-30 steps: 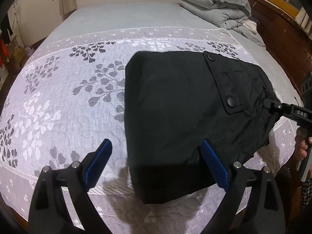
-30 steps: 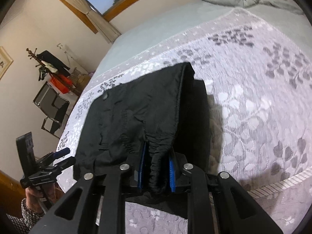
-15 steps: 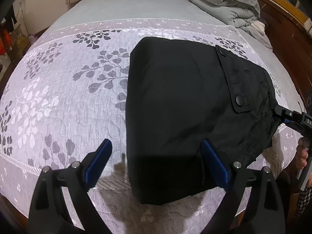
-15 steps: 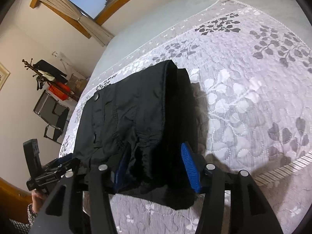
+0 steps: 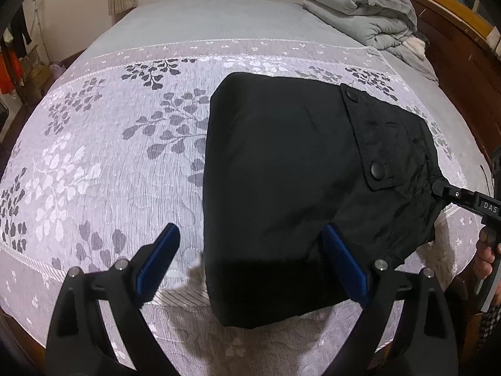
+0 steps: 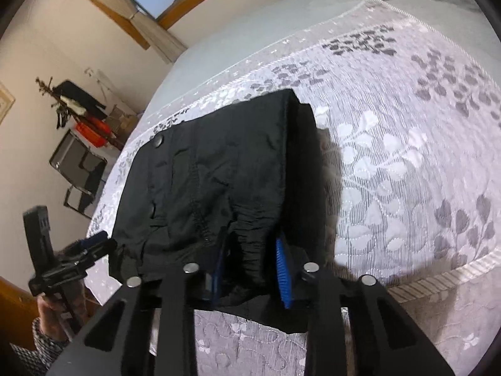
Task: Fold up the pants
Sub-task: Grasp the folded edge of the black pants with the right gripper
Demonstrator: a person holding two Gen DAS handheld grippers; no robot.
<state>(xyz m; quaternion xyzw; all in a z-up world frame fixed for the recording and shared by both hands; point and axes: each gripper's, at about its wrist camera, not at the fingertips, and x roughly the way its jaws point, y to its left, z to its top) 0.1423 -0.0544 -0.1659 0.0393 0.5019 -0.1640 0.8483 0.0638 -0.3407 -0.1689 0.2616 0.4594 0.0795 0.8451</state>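
Observation:
Black pants lie folded in a thick rectangle on the patterned quilt, a snap-button pocket flap facing up. My left gripper hangs open over the fold's near edge; one blue pad is above the cloth, the other above bare quilt. In the right wrist view the pants end in a gathered elastic waistband. My right gripper is closing, with that waistband bunched between its blue pads. From the left wrist view, the right gripper meets the pants' right edge. The left gripper shows at far left.
A folded grey duvet lies at the head of the bed, beside the wooden bed frame. A person's hand holds the right gripper's handle. Off the bed's side stand a chair and a clothes rack.
The right jaws, shut on the waistband a second ago, spread wide and have since narrowed onto the gathered waistband again. The left gripper stayed open and hardly moved.

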